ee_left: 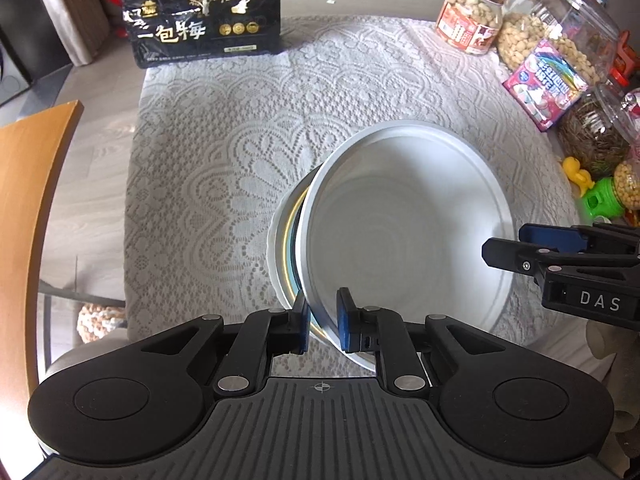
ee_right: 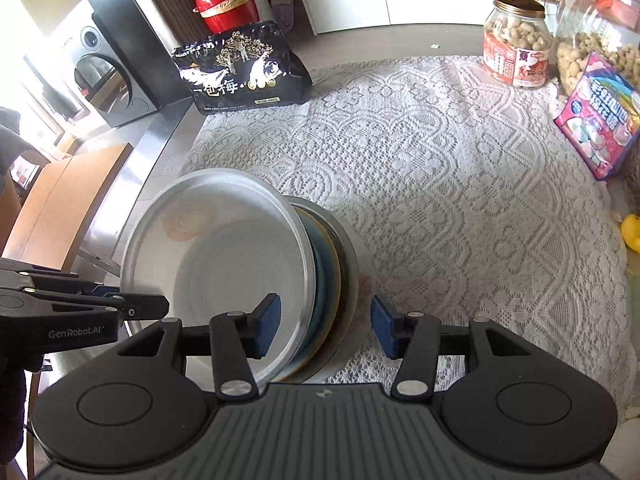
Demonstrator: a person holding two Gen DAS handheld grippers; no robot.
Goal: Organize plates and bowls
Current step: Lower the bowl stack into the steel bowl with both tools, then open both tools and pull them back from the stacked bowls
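- A wooden chair back [ee_left: 28, 216] is seen at the far left, beside the white lace tablecloth [ee_left: 224, 128] that covers the table.
- A black snack bag with gold tree print [ee_left: 204, 12] is stood at the far left corner of the cloth.
- The left gripper [ee_left: 323, 320] is held low and level at the near edge, pointing forward; its blue-padded tongs are clamped on the rim of a tilted white round plate [ee_left: 404, 224].
- The plate is leaned over a stack of bowls [ee_right: 340, 276], a white one outermost with a dark teal one nested inside, all resting on the cloth near its front.
- The right gripper [ee_right: 324, 328] is reached in from the right side, level with the dishes; its tongs are spread apart, straddling the plate's rim and the stack, with a gap shown at the right pad [ee_right: 386, 330].
- Clear jars of nuts [ee_left: 472, 16] and a pink candy packet [ee_left: 548, 80] are ranged along the right edge.
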